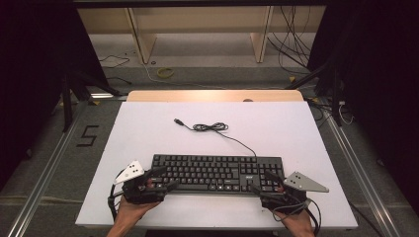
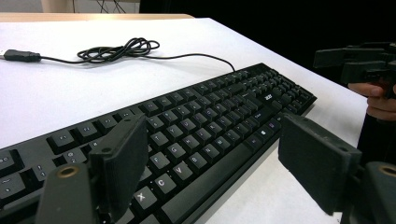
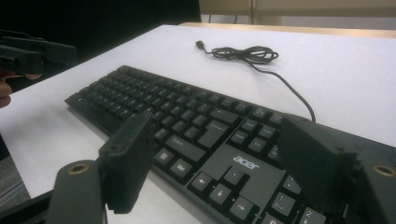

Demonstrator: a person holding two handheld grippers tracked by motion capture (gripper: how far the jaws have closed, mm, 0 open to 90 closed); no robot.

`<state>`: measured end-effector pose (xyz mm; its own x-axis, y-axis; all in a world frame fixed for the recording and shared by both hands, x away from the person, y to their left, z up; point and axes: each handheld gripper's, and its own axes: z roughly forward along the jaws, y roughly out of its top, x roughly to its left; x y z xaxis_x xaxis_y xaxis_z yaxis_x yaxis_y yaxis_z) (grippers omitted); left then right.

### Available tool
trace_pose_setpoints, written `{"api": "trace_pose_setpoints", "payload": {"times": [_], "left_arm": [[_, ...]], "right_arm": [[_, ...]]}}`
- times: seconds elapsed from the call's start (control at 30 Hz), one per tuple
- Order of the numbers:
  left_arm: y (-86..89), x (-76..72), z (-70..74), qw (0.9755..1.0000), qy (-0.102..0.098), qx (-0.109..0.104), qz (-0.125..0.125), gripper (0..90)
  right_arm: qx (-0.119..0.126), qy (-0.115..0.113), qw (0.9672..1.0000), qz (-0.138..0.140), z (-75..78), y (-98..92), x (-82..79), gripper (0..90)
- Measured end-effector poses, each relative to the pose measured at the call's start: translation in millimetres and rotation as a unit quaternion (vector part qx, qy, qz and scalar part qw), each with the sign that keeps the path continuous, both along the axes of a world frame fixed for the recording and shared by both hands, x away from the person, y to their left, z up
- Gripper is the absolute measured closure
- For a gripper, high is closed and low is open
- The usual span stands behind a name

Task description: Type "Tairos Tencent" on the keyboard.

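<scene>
A black keyboard [image 1: 217, 173] lies across the near middle of the white table [image 1: 148, 128]; its cable [image 1: 212, 127] runs back to a small coil with a USB plug. My left gripper [image 1: 159, 178] hovers at the keyboard's left end, open, jaws over the left keys [image 2: 187, 135]. My right gripper [image 1: 267, 181] is at the right end, open, jaws spread above the arrow keys and number pad [image 3: 233, 163]. Nothing is held between either pair of jaws. In the left gripper view the other gripper [image 2: 359, 60] shows at far right; in the right gripper view the other gripper [image 3: 32, 53] shows at far left.
The coiled cable [image 2: 116, 50] and plug [image 2: 18, 55] lie behind the keyboard, mid-table. A wooden strip [image 1: 215, 96] edges the table's far side. Beyond it the floor holds loose cables and wooden frame legs [image 1: 141, 37]. Metal rails [image 1: 44, 173] run along both sides.
</scene>
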<state>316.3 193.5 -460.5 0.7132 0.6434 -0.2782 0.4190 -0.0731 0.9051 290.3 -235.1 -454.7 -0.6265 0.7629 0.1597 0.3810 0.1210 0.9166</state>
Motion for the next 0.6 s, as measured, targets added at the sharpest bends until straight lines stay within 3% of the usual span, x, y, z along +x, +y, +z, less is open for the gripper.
{"api": "trace_pose_setpoints", "payload": {"times": [0.6], "left_arm": [[-0.1,-0.1,0.1,1.0,0.0,-0.002,0.001,24.1]], "right_arm": [[0.0,0.002,1.0,0.002,-0.4,1.6,0.2,28.9]]}}
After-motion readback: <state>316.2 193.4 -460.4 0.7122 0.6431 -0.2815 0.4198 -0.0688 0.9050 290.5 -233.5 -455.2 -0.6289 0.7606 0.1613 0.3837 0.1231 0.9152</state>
